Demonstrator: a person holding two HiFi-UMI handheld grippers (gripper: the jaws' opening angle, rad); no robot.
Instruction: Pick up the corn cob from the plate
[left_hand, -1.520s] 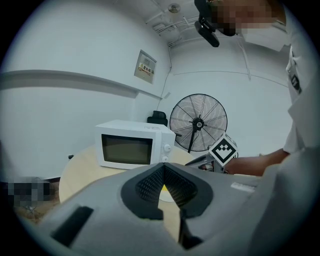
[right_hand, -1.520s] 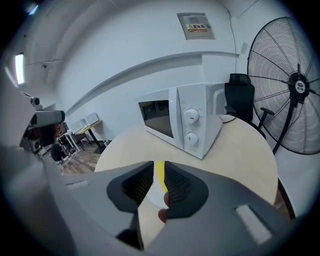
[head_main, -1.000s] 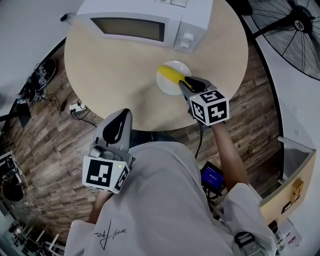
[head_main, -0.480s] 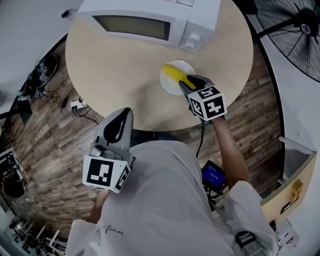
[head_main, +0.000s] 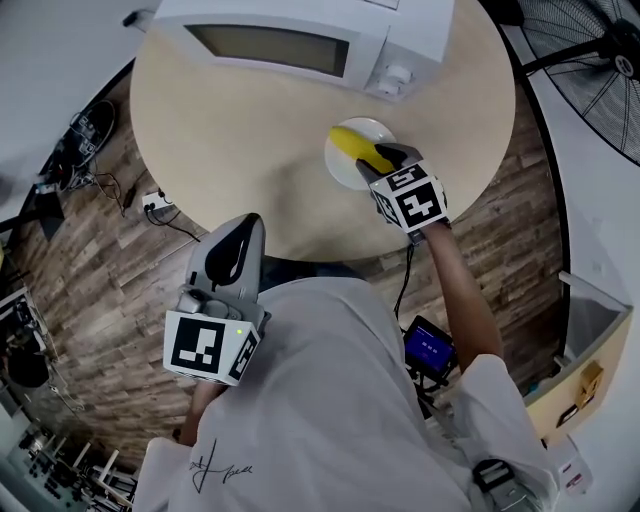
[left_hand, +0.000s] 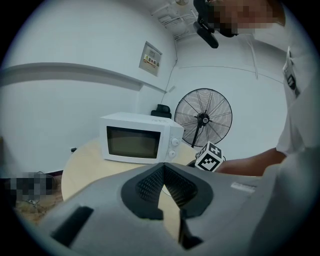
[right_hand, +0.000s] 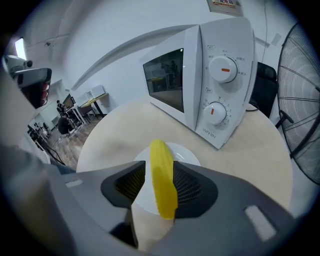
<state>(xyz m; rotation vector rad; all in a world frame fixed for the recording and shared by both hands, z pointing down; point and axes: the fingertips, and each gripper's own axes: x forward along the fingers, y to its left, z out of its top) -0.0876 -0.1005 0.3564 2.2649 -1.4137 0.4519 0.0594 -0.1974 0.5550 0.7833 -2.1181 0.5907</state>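
A yellow corn cob (head_main: 358, 147) lies on a small white plate (head_main: 344, 172) on the round table, just in front of the microwave. My right gripper (head_main: 386, 156) points steeply down at the plate. Its jaws are opening, with the cob (right_hand: 163, 176) between them; it lies close against the right pad and a gap shows at the left pad. The plate's rim (right_hand: 188, 153) shows behind the cob. My left gripper (head_main: 244, 230) hangs shut and empty off the table's near edge, its tips (left_hand: 163, 168) meeting.
A white microwave (head_main: 300, 40) stands at the back of the beige round table (head_main: 230, 150), close behind the plate. A black floor fan (head_main: 600, 70) stands to the right of the table. Cables and a power strip (head_main: 150, 215) lie on the wooden floor at the left.
My right gripper has sunk toward the plate and rolled a little, and its jaws now straddle the cob. The left gripper has stayed where it was.
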